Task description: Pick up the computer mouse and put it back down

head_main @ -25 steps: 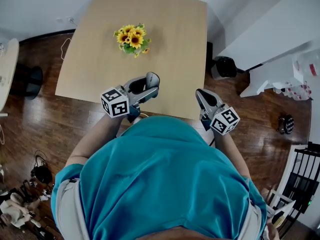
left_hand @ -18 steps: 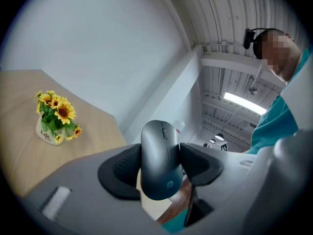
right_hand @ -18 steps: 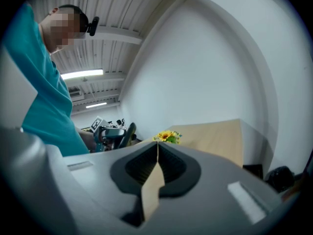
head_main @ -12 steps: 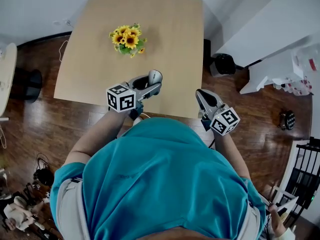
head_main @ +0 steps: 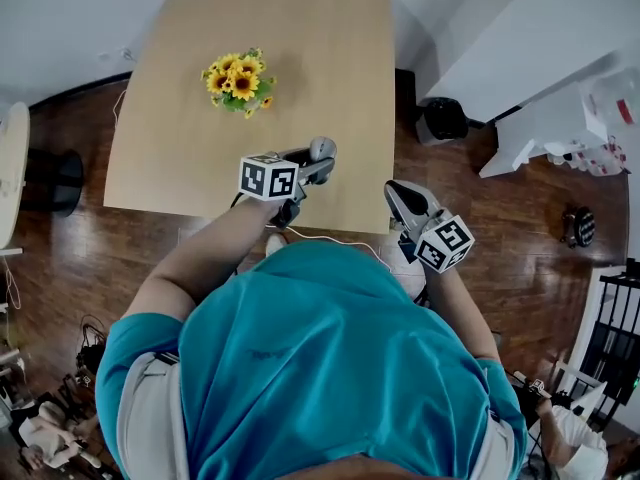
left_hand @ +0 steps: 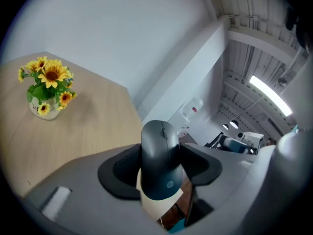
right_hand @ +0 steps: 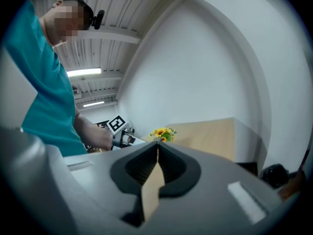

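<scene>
- A view from overhead shows a person in a teal shirt (head_main: 330, 368) standing at the near edge of a light wooden table (head_main: 330, 58), with a handheld gripper in each hand.
- The left gripper (head_main: 308, 165) reaches out over the near part of the table, towards its right side. Its cube with square markers (head_main: 268, 178) faces up.
- The left gripper's jaws are clamped on a dark grey computer mouse (left_hand: 160, 165). One pad presses on each long side, and the mouse's nose points away from the person.
- The mouse is over the tabletop, close to the near edge. No view shows whether its underside touches the wood.
- The right gripper (right_hand: 157, 151) is held beside the person's body, off the table's near right corner and above the dark wooden floor (head_main: 70, 238). It is well apart from the mouse.
- The right gripper's jaws are pressed together with nothing between them.
- A small white pot of sunflowers (head_main: 237, 80) stands on the far left part of the table, well apart from the mouse.
- A thin white cable (head_main: 330, 238) runs along the table's near edge, in front of the person.
</scene>
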`<move>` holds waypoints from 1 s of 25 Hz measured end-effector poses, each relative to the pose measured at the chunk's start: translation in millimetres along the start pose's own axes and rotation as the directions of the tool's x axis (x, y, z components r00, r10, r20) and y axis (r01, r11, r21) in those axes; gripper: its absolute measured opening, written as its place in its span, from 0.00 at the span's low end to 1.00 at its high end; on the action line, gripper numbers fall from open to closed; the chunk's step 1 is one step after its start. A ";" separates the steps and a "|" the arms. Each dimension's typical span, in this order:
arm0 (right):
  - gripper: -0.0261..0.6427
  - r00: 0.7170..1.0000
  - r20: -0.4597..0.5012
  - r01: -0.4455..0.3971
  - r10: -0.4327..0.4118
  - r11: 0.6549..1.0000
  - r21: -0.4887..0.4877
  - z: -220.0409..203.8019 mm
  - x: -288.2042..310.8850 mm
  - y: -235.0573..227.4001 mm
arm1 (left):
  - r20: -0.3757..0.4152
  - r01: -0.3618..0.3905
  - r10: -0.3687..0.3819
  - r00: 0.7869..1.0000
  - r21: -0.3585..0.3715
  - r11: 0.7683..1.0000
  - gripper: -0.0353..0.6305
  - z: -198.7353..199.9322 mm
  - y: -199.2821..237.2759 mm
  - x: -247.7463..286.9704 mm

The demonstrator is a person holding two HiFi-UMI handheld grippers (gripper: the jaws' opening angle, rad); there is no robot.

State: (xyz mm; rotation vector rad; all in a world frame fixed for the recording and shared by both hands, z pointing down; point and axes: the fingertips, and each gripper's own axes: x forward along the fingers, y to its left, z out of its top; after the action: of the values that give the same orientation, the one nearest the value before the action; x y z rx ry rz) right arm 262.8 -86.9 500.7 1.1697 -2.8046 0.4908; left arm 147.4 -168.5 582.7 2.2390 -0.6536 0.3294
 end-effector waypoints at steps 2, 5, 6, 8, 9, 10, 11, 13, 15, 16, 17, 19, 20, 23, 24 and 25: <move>0.05 1.000 -0.003 0.000 0.000 1.000 0.003 -2.7 -3.6 -1.6 | -0.038 -0.013 0.013 0.999 0.019 1.000 0.44 -5.4 0.0 18.1; 0.05 1.000 -0.010 0.002 -0.002 1.000 0.013 -10.4 -10.7 -3.1 | -0.087 -0.038 0.040 0.995 0.029 0.999 0.44 -14.4 0.4 42.3; 0.05 1.000 -0.013 0.003 -0.003 1.000 0.017 -13.0 -13.2 -3.5 | -0.105 -0.053 0.055 0.993 0.028 0.998 0.44 -18.1 1.9 49.3; 0.05 1.000 -0.016 0.007 -0.006 1.000 0.026 -17.9 -17.9 -4.8 | -0.143 -0.084 0.087 0.986 0.028 0.996 0.44 -26.3 6.6 63.2; 0.05 1.000 -0.017 0.008 -0.008 1.000 0.030 -20.2 -20.1 -5.4 | -0.161 -0.101 0.104 0.981 0.029 0.994 0.44 -30.9 9.8 69.5; 0.05 1.000 -0.018 0.009 -0.009 0.999 0.034 -22.4 -22.2 -5.8 | -0.179 -0.118 0.121 0.976 0.029 0.993 0.44 -35.5 13.5 75.1; 0.05 1.000 -0.018 0.010 -0.010 0.999 0.037 -24.2 -24.1 -6.0 | -0.195 -0.134 0.137 0.971 0.029 0.991 0.44 -39.6 17.4 80.1; 0.05 1.000 -0.019 0.014 -0.013 0.999 0.042 -27.6 -27.9 -6.8 | -0.220 -0.165 0.167 0.961 0.029 0.986 0.44 -46.4 25.6 89.1; 0.05 1.000 -0.020 0.019 -0.018 0.999 0.047 -31.6 -31.8 -8.3 | -0.242 -0.199 0.202 0.949 0.034 0.979 0.44 -53.1 35.4 96.6; 0.05 1.000 -0.021 0.022 -0.021 0.998 0.050 -33.6 -33.8 -9.1 | -0.253 -0.218 0.221 0.942 0.040 0.975 0.44 -56.2 40.5 99.7; 0.05 0.999 -0.022 0.026 -0.025 0.998 0.054 -35.5 -35.8 -9.8 | -0.264 -0.235 0.239 0.934 0.049 0.971 0.44 -59.0 45.2 102.4; 0.05 0.999 -0.023 0.033 -0.031 0.998 0.059 -38.7 -40.3 -11.3 | -0.283 -0.265 0.273 0.919 0.067 0.962 0.44 -63.4 52.4 107.2; 0.05 0.999 -0.023 0.036 -0.035 0.997 0.062 -40.0 -42.7 -12.1 | -0.292 -0.277 0.286 0.913 0.073 0.958 0.44 -65.5 54.8 109.8; 0.05 0.999 -0.023 0.046 -0.045 0.997 0.069 -44.6 -49.4 -14.7 | -0.323 -0.304 0.316 0.892 0.087 0.948 0.44 -72.6 60.1 118.1; 0.05 0.999 -0.024 0.049 -0.048 0.996 0.072 -46.1 -51.3 -15.2 | -0.335 -0.314 0.326 0.884 0.091 0.945 0.44 -75.3 62.0 120.3; 0.05 0.998 -0.024 0.053 -0.051 0.996 0.075 -47.5 -53.4 -15.5 | -0.346 -0.323 0.335 0.876 0.094 0.942 0.44 -78.0 63.9 122.1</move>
State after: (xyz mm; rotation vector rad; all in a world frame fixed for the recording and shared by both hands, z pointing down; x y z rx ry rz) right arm 308.6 -45.8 540.4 1.2396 -2.7518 0.6071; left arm 211.9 -190.5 725.7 2.0158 -0.8313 0.9038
